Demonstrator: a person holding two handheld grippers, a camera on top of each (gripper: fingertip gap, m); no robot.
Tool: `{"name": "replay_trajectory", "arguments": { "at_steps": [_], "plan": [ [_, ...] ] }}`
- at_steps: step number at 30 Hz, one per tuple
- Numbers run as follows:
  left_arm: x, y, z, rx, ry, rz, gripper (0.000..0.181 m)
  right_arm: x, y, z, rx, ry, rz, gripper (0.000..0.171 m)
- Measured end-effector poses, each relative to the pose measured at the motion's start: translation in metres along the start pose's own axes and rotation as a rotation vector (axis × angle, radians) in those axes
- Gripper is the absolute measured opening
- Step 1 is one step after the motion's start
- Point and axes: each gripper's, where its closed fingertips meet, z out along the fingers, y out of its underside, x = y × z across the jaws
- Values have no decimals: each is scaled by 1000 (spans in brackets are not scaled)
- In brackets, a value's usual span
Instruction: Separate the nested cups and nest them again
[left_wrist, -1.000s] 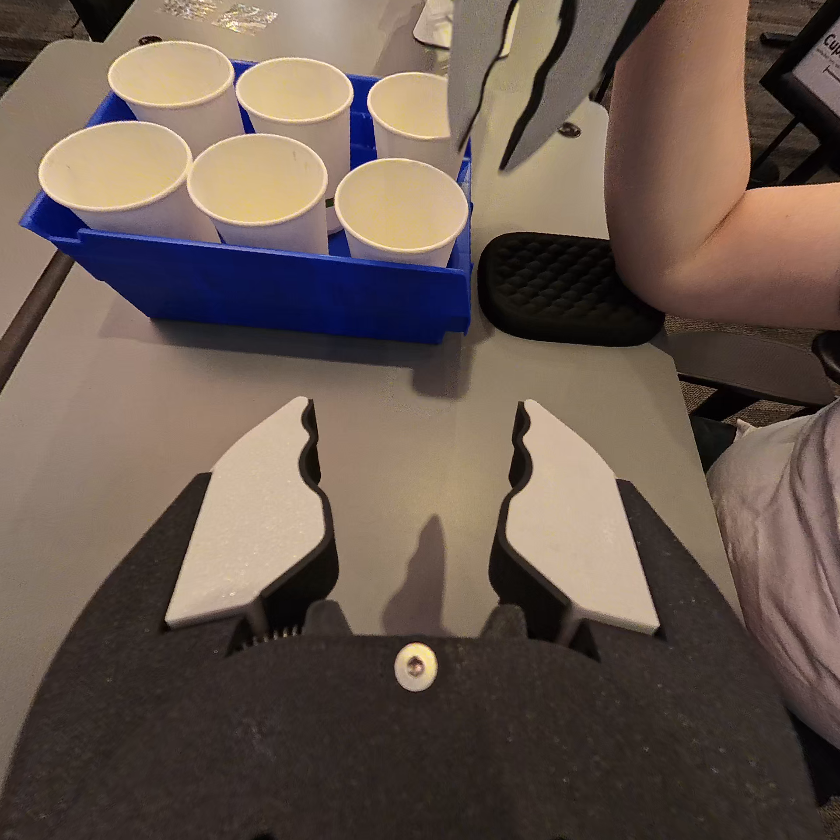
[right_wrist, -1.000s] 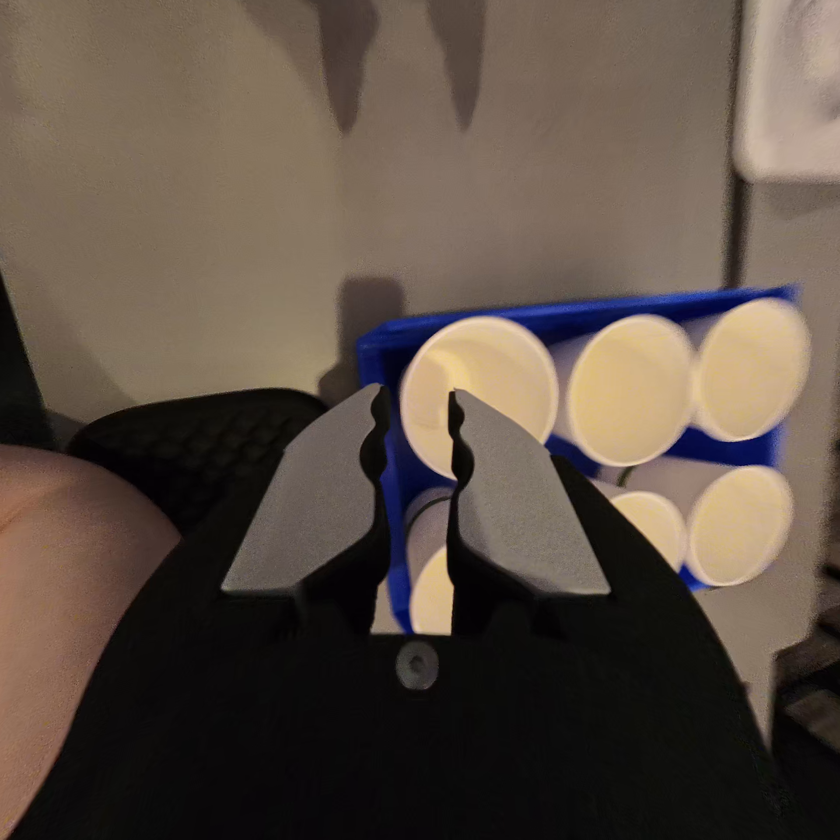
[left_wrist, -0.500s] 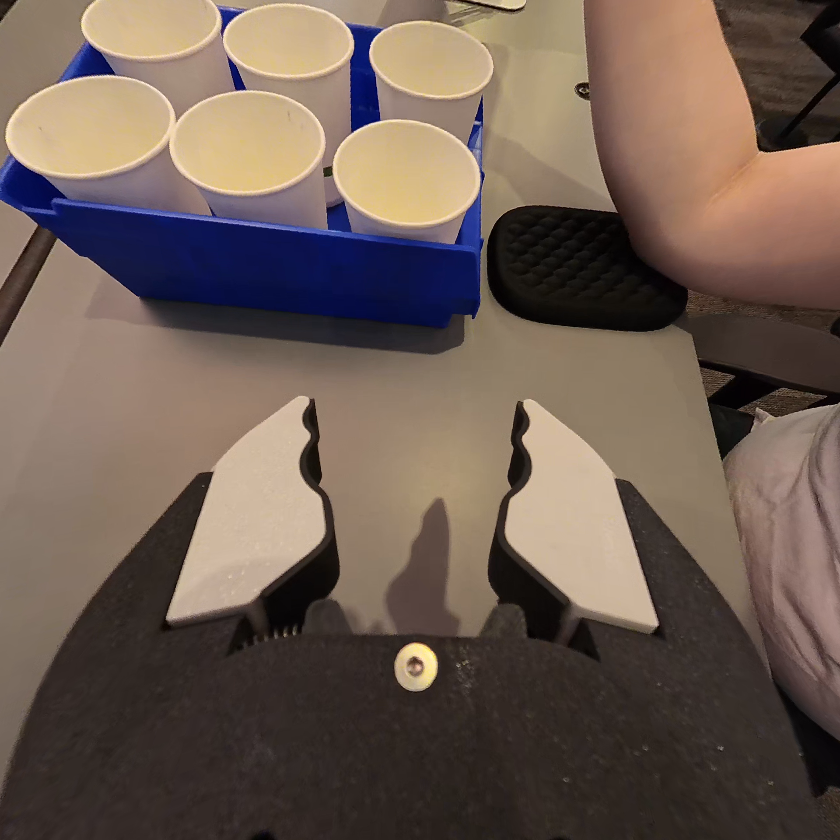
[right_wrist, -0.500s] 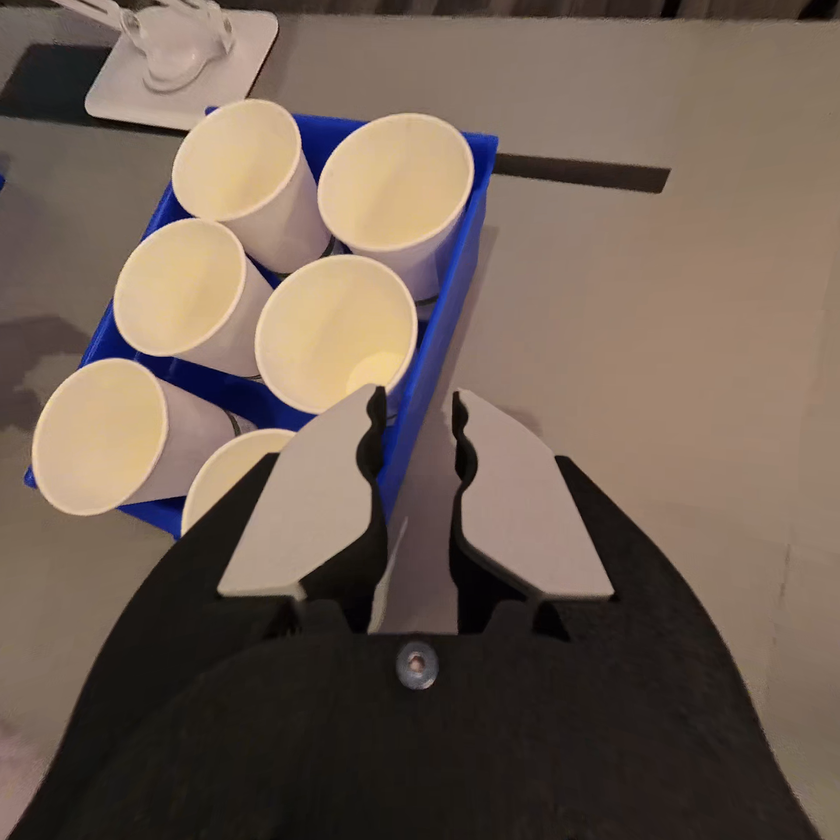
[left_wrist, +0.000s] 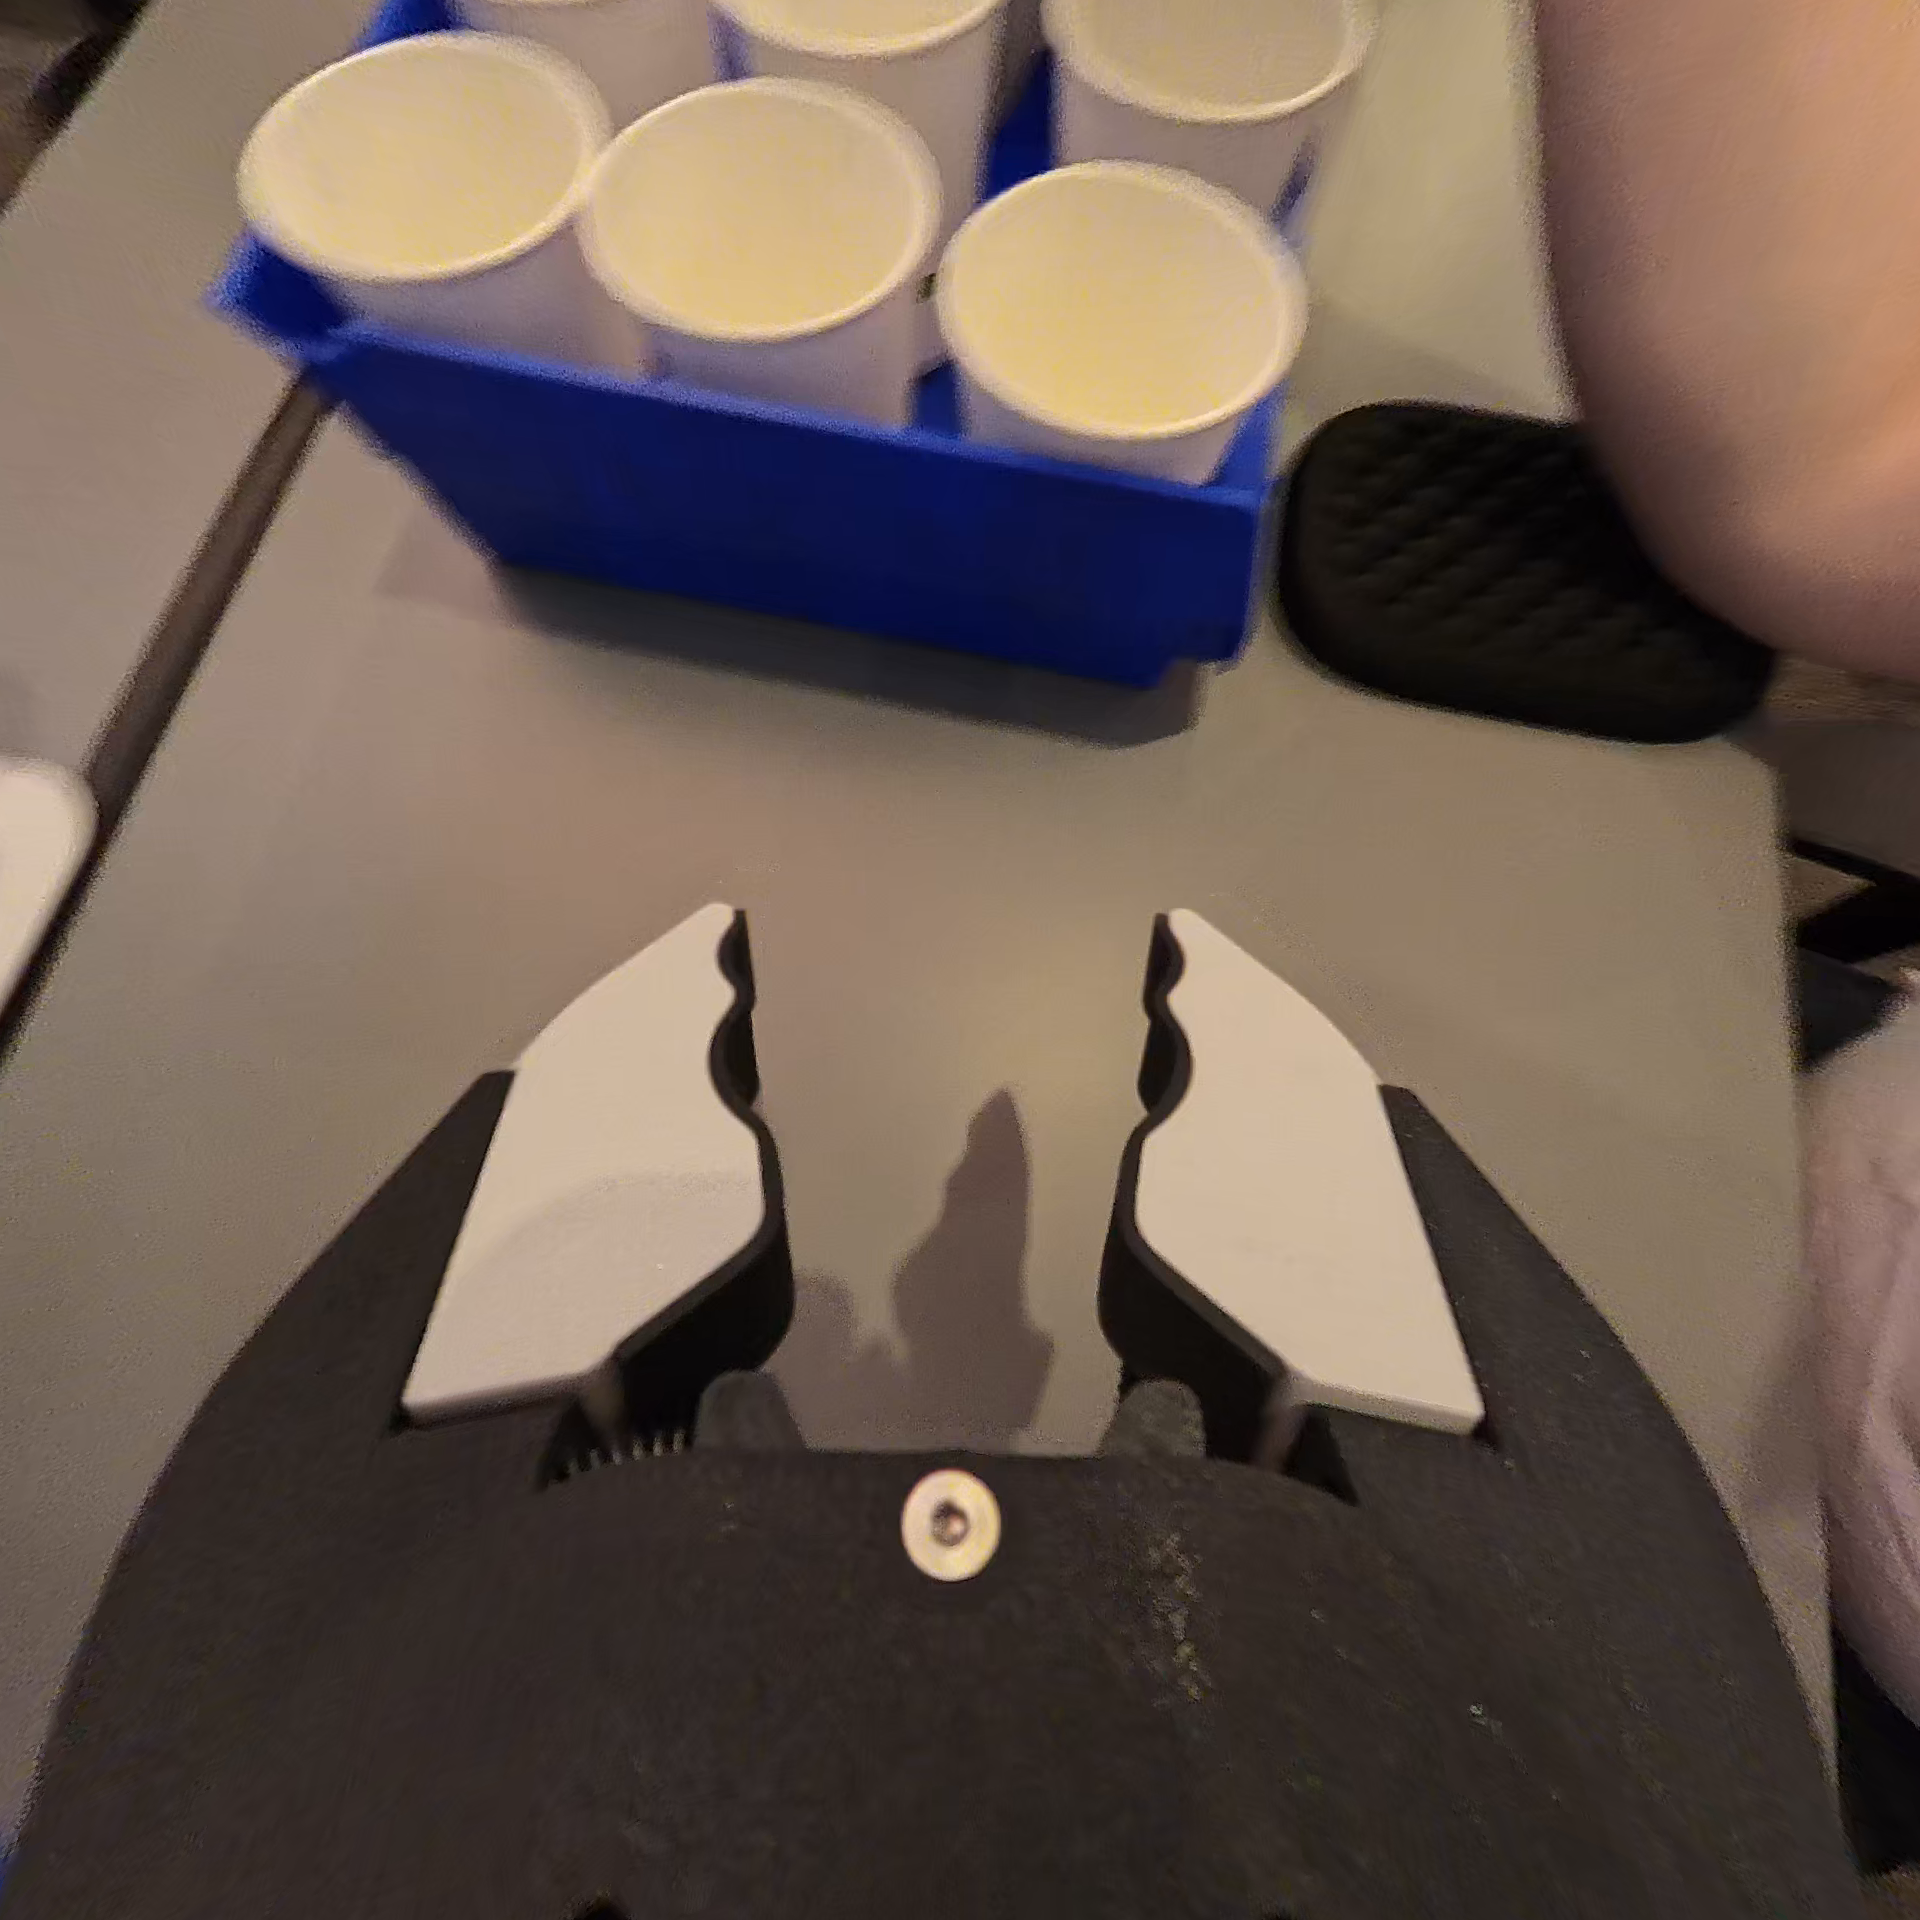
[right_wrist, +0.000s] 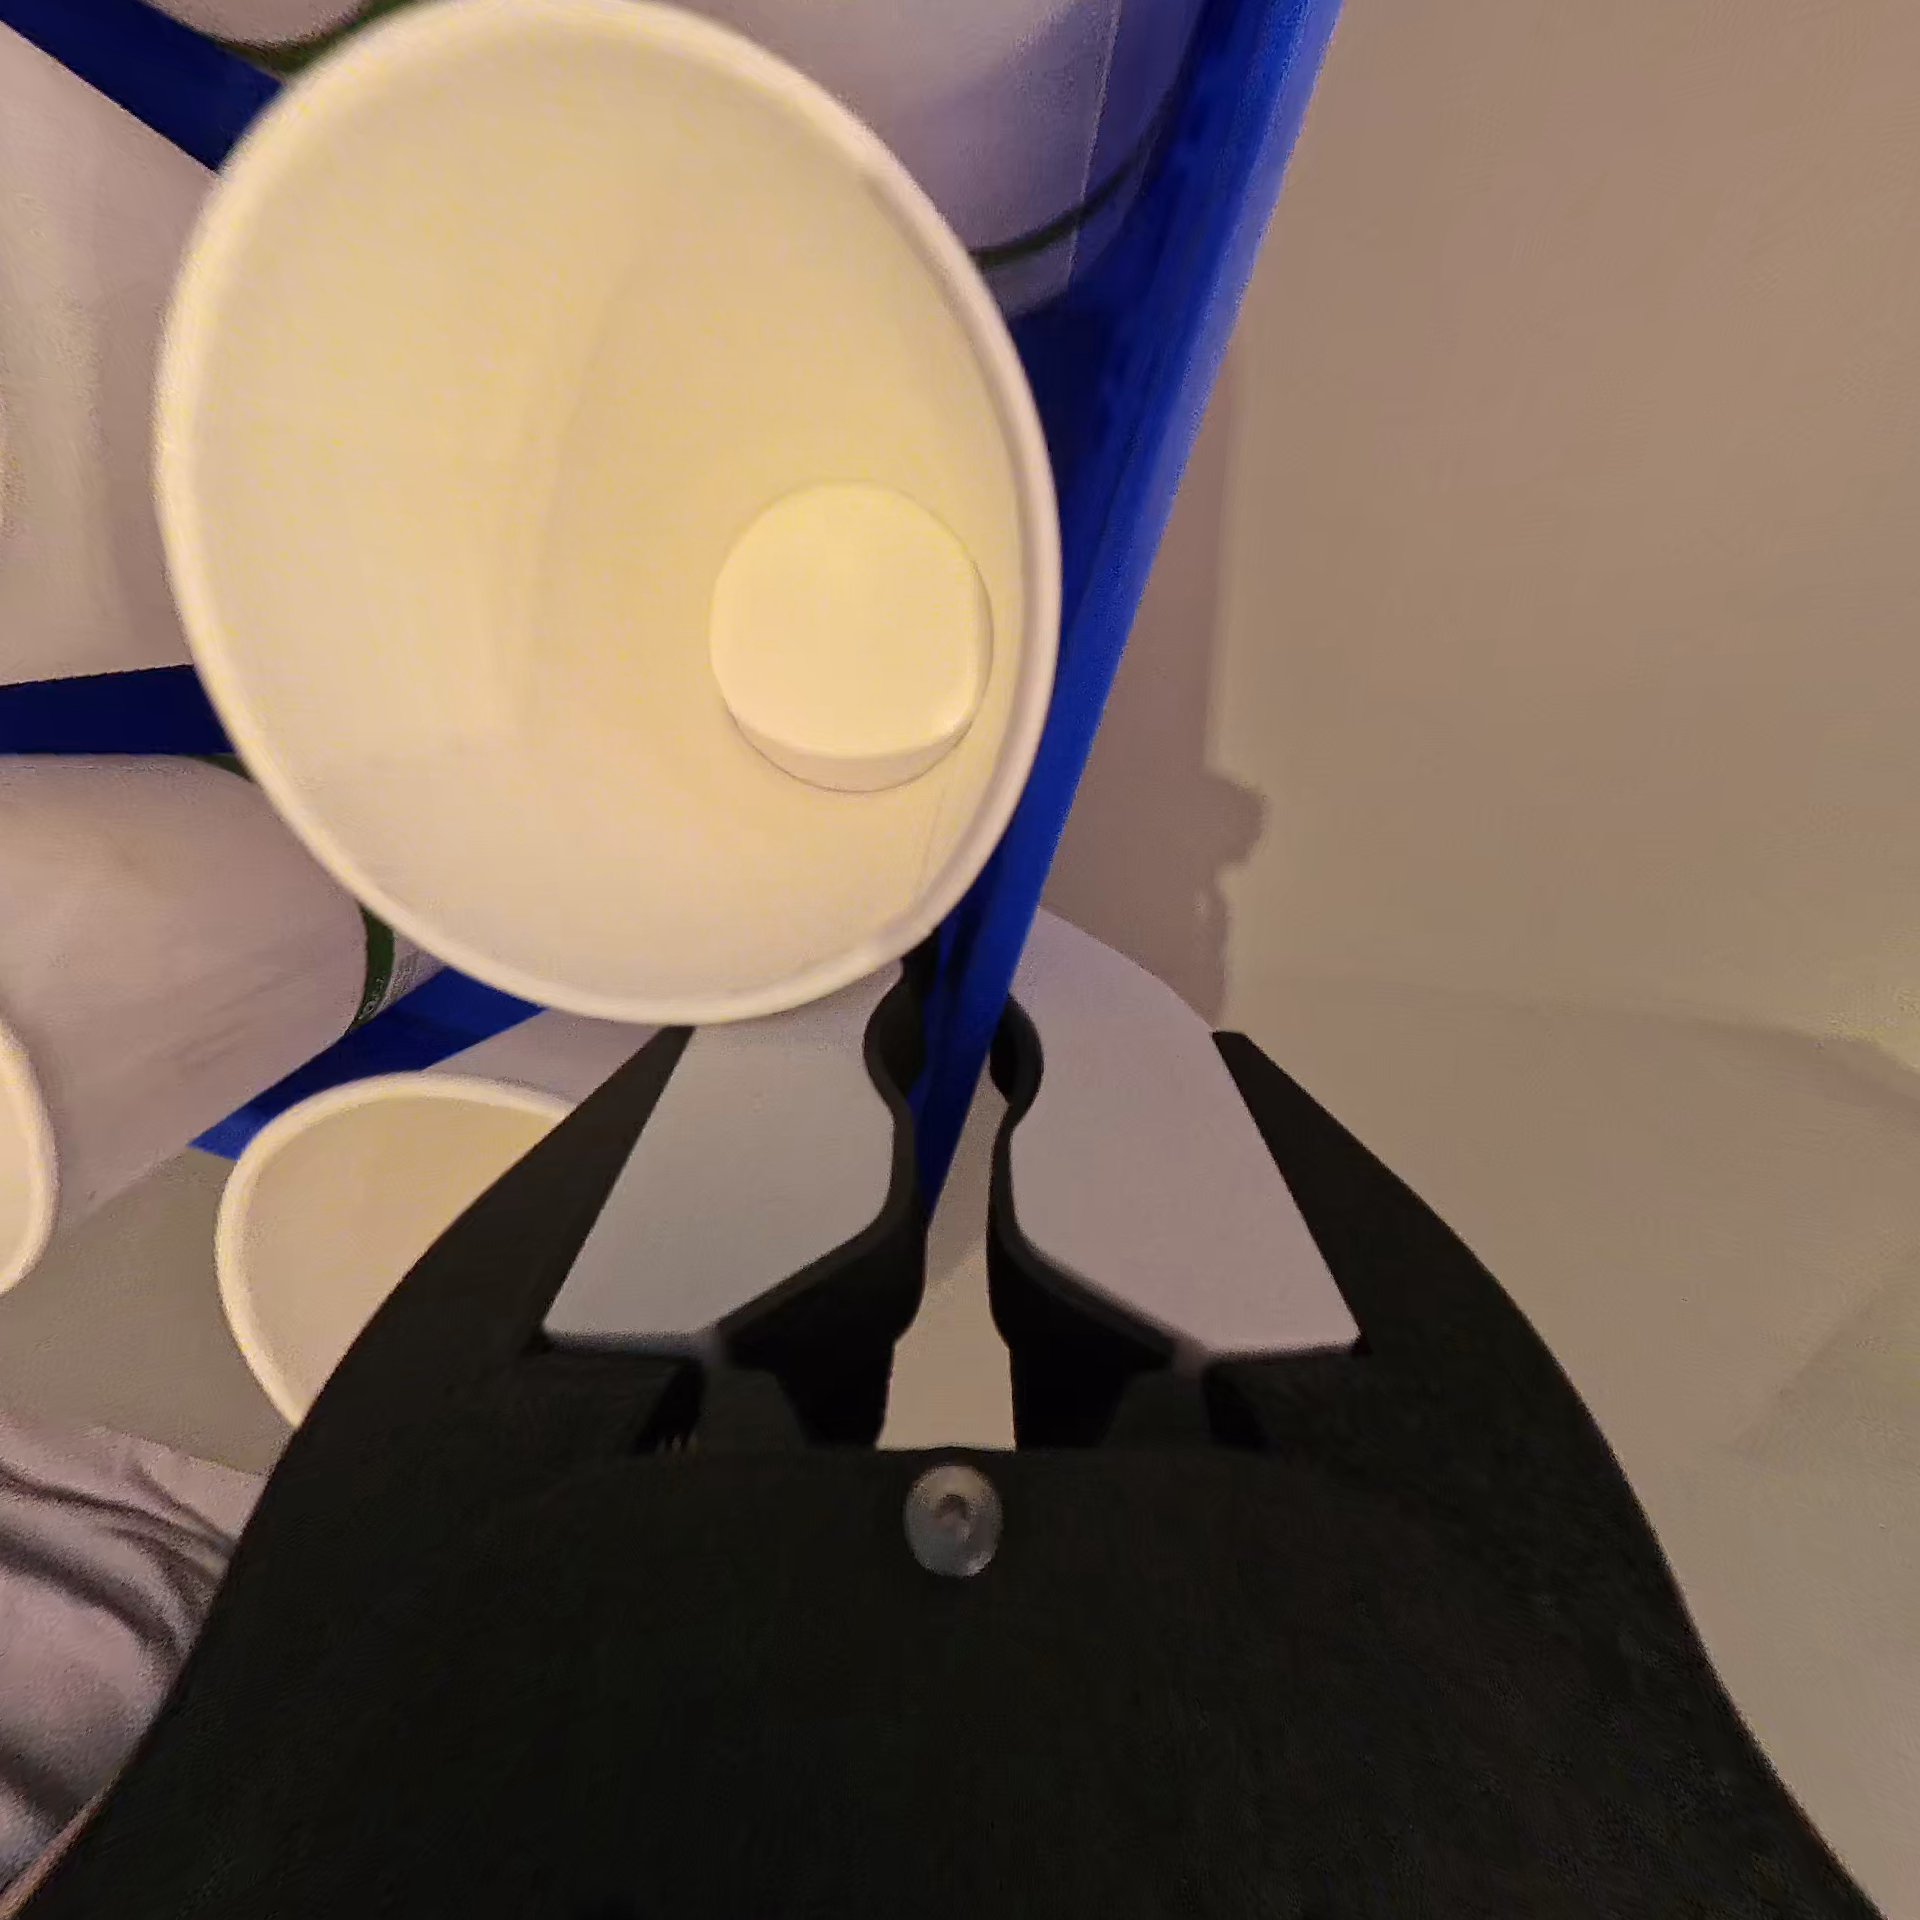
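Several white paper cups (left_wrist: 1117, 312) stand upright in a blue bin (left_wrist: 831, 520) on the grey table (left_wrist: 520, 831). My left gripper (left_wrist: 945, 925) is open and empty, low over the table, well short of the bin. In the right wrist view my right gripper (right_wrist: 951, 987) is right at the bin. Its jaws are drawn to a narrow gap with the blue bin wall (right_wrist: 1143, 416) between them. A large cup mouth (right_wrist: 582, 499) fills the view just left of the fingers. Another cup (right_wrist: 364, 1226) sits lower left. The right gripper does not show in the left wrist view.
A black textured pad (left_wrist: 1486, 582) lies right of the bin, with a person's arm (left_wrist: 1745, 260) above it. A white object (left_wrist: 31, 862) sits at the left edge. A light shirt (left_wrist: 1870, 1351) is at the right. Bare table (right_wrist: 1558, 623) lies right of the bin.
My right gripper swung round and dropped close onto the bin's side wall, and its jaws narrowed. My left gripper stayed open and shifted a little; the bin now sits more to the right in its view.
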Motion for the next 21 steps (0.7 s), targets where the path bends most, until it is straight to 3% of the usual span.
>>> {"name": "replay_trajectory", "arguments": {
  "at_steps": [2, 5, 7, 9, 12, 15, 19, 21],
  "plan": [
    [-33, 18, -29, -99, -182, -43, 61, 1, 1, 1, -29, 24, 32, 5],
    [-94, 56, -109, -203, -547, -168, 63, 0, 1, 1, -43, 41, 29, 5],
    [-128, 103, -177, -268, -781, -320, 65, -1, 1, 1, -46, 40, 38, 5],
    [-145, 164, -233, -329, -915, -556, 64, -1, 1, 1, -50, 48, 47, 4],
    [-144, 248, -270, -340, -898, -953, 62, -2, 0, 1, -50, 57, 36, 4],
    [-139, 304, -285, -382, -883, -1132, 59, -2, 0, 2, -46, 54, 36, 4],
    [-125, 338, -265, -465, -748, -1251, 61, -3, 0, 2, -38, 48, 29, 4],
    [-119, 349, -251, -538, -670, -1263, 50, -3, 0, 1, -37, 49, 28, 4]
  ]
}}
